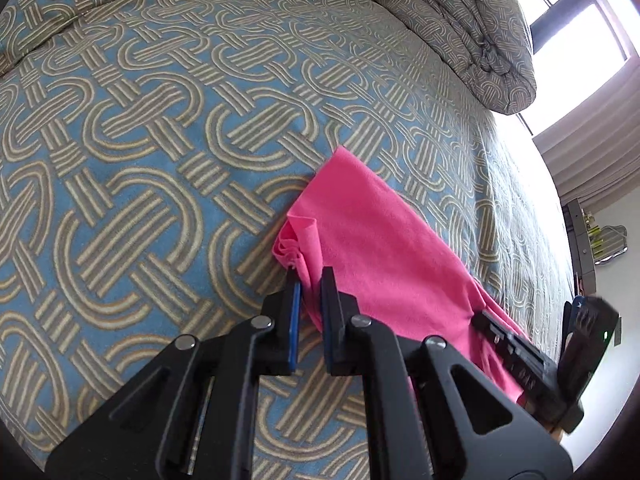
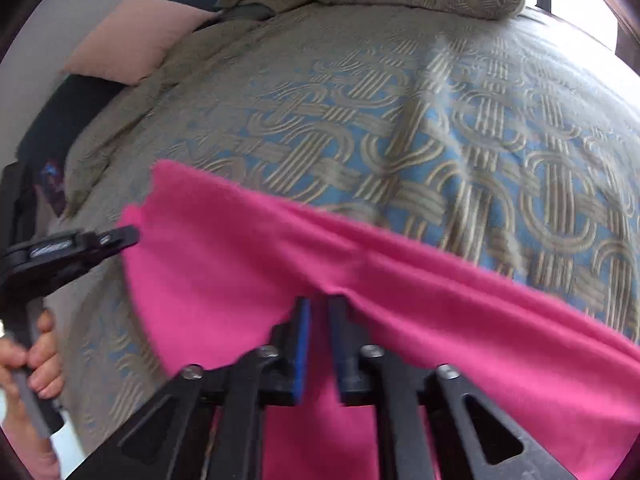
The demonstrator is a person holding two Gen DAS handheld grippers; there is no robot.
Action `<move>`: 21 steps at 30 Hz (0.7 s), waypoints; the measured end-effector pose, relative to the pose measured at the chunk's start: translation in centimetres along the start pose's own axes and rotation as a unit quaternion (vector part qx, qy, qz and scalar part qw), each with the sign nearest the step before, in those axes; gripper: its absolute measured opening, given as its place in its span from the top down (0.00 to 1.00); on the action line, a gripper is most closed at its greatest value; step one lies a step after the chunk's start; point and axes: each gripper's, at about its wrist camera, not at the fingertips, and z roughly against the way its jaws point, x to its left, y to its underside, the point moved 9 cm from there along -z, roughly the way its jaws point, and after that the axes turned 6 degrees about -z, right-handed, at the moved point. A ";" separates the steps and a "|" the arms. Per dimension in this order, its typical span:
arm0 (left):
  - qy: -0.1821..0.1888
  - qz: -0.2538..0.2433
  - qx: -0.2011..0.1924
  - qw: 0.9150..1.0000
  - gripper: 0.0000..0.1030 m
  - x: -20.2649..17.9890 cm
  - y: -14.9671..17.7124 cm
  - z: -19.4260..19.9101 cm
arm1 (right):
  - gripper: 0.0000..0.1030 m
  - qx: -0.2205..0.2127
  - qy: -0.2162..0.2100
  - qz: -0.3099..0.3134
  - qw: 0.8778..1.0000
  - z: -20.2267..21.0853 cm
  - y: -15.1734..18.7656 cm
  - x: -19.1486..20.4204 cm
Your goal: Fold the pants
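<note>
Bright pink pants [image 1: 376,240] lie on a bedspread [image 1: 160,140] patterned in blue and tan. In the left wrist view my left gripper [image 1: 311,292] is shut on the bunched near edge of the cloth, a thin fold pinched between its blue pads. My right gripper [image 1: 486,320] bites the same edge further right. In the right wrist view the pants [image 2: 400,280] stretch in a band across the bed, and my right gripper [image 2: 320,312] is shut on their lower edge. My left gripper [image 2: 128,235] holds the cloth's left corner there, with a hand [image 2: 40,356] on its handle.
A rolled-up duvet [image 1: 460,28] in the same pattern lies at the far end of the bed. A pale pink pillow [image 2: 132,40] rests against the dark headboard. A bright window [image 1: 572,12] and a curtain [image 1: 592,152] lie beyond the bed's right edge.
</note>
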 end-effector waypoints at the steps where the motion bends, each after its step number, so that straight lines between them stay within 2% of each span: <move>1: 0.002 0.002 -0.001 1.000 0.90 0.0 0.0 0.1 | 1.00 -0.017 -0.007 -0.021 1.000 -0.2 -1.3 -0.6; 4: 0.011 0.007 -0.001 1.000 0.90 0.1 0.0 0.4 | 0.94 -0.039 0.006 -0.112 0.993 1.0 -3.4 -2.9; 6: 0.018 0.006 -0.003 1.000 0.90 0.1 -0.1 0.6 | 0.94 -0.048 -0.044 -0.120 0.991 3.1 -2.8 -2.3; 10: 0.017 0.001 -0.013 1.000 0.90 -0.2 -0.2 1.1 | 0.94 -0.034 -0.135 -0.142 0.980 6.5 1.9 -1.3; 12: 0.014 -0.001 -0.021 1.000 0.90 -0.8 -0.4 1.7 | 0.94 -0.002 -0.138 -0.171 0.975 6.1 4.4 -2.3; 14: 0.017 -0.009 -0.030 0.999 0.90 -1.8 -0.7 2.7 | 0.96 0.037 -0.120 -0.205 0.971 4.5 7.3 -3.6; 15: 0.018 -0.019 -0.037 0.999 0.90 -2.5 -0.9 3.4 | 0.95 0.015 -0.143 -0.228 0.963 4.9 7.7 -3.9; 19: 0.021 -0.065 -0.060 0.996 0.90 -5.8 -1.8 5.8 | 0.90 0.003 -0.185 -0.275 0.943 7.8 9.8 -3.7; 21: 0.029 -0.087 -0.069 0.993 0.90 -7.7 -2.2 6.7 | 0.90 0.009 -0.194 -0.276 0.942 8.7 11.2 -3.3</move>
